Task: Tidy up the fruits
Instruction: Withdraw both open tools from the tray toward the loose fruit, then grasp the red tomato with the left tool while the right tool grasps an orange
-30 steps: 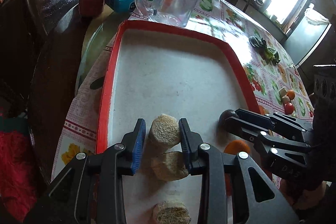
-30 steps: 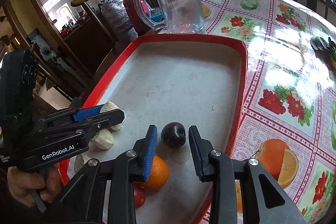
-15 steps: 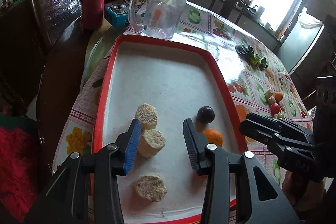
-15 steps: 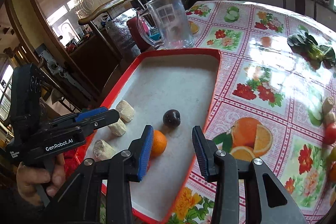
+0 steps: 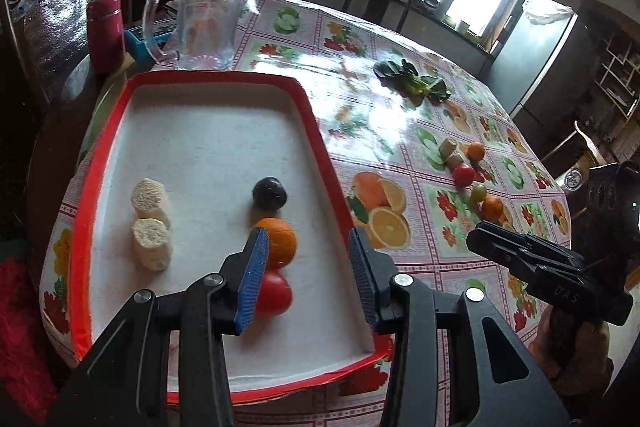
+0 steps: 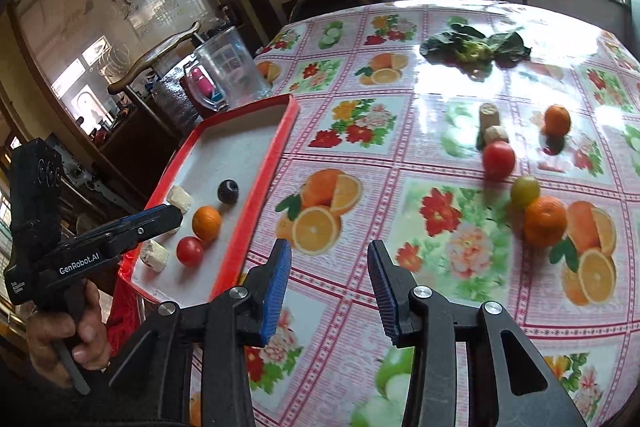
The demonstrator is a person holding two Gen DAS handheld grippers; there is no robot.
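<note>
A red-rimmed tray (image 5: 98, 163) (image 6: 286, 131) holds a dark plum (image 5: 269, 192) (image 6: 228, 191), an orange (image 5: 280, 241) (image 6: 206, 223), a red tomato (image 5: 274, 291) (image 6: 189, 250) and pale beige chunks (image 5: 152, 243). On the tablecloth to the right lie a tomato (image 6: 498, 159), a green grape (image 6: 525, 188), two oranges (image 6: 545, 221) (image 6: 557, 119) and two beige chunks (image 6: 490, 115). My left gripper (image 5: 308, 279) is open and empty above the tray's near right part. My right gripper (image 6: 330, 291) is open and empty above the tablecloth, right of the tray.
A clear glass mug (image 5: 204, 19) stands behind the tray, with a red flask (image 5: 105, 31) and a blue box to its left. Green leafy vegetable (image 6: 474, 45) lies at the far side of the table. Chairs stand around the table edge.
Both grippers have pulled back and swung right. My left gripper let go of a beige chunk, my right one left the plum; both lie in the tray.
</note>
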